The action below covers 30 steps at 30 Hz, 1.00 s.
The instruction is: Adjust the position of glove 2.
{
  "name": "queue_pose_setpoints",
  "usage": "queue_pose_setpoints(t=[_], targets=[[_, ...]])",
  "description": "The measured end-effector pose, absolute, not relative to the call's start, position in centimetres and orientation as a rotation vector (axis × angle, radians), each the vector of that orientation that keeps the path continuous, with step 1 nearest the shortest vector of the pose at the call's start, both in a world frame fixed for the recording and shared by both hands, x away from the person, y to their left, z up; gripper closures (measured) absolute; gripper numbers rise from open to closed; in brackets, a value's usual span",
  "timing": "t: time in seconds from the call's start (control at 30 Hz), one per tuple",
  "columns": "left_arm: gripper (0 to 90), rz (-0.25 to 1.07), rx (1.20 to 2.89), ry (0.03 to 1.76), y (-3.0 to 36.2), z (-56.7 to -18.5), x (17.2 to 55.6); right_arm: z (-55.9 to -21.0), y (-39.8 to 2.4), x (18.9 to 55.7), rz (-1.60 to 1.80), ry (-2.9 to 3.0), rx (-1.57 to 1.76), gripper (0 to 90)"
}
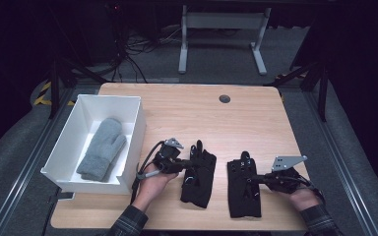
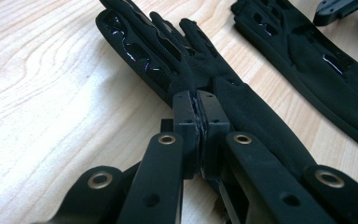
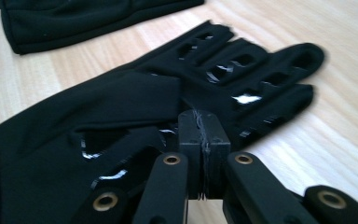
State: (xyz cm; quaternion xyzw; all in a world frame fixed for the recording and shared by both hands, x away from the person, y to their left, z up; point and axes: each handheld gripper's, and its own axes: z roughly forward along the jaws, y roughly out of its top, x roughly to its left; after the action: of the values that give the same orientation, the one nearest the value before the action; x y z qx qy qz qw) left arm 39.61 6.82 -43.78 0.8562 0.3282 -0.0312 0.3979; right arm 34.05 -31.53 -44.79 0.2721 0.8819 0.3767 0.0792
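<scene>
Gloves: two black, flat on the worktop (image 1: 256,118), left glove (image 1: 198,178) beside right glove (image 1: 243,187).
Jaws: left gripper (image 2: 196,125) clamped on left glove; right gripper (image 3: 200,140) clamped on right glove.
Risk: thin pinches may slip when lifted.
Others: one mitten (image 1: 101,148), one bin (image 1: 137,129).

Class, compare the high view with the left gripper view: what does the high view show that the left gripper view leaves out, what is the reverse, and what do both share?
High view alone: the white box at the table's left, the grey mitten lying in it, and the person's hands and sleeves. Left gripper view alone: the left gripper up close, its jaws pressed together on the edge of the left black glove. Shared: both black gloves, the right black glove included, flat on the wooden table.
</scene>
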Motion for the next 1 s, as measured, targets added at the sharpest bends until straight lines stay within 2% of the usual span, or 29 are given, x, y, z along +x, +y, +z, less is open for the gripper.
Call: queue_pose_setpoints(t=[1.0], targets=[[88.4,-0.16,2.07,0.795,6.9,-42.6,39.2,-45.7,-26.2,36.1,1.108,2.673,0.774,90.0]])
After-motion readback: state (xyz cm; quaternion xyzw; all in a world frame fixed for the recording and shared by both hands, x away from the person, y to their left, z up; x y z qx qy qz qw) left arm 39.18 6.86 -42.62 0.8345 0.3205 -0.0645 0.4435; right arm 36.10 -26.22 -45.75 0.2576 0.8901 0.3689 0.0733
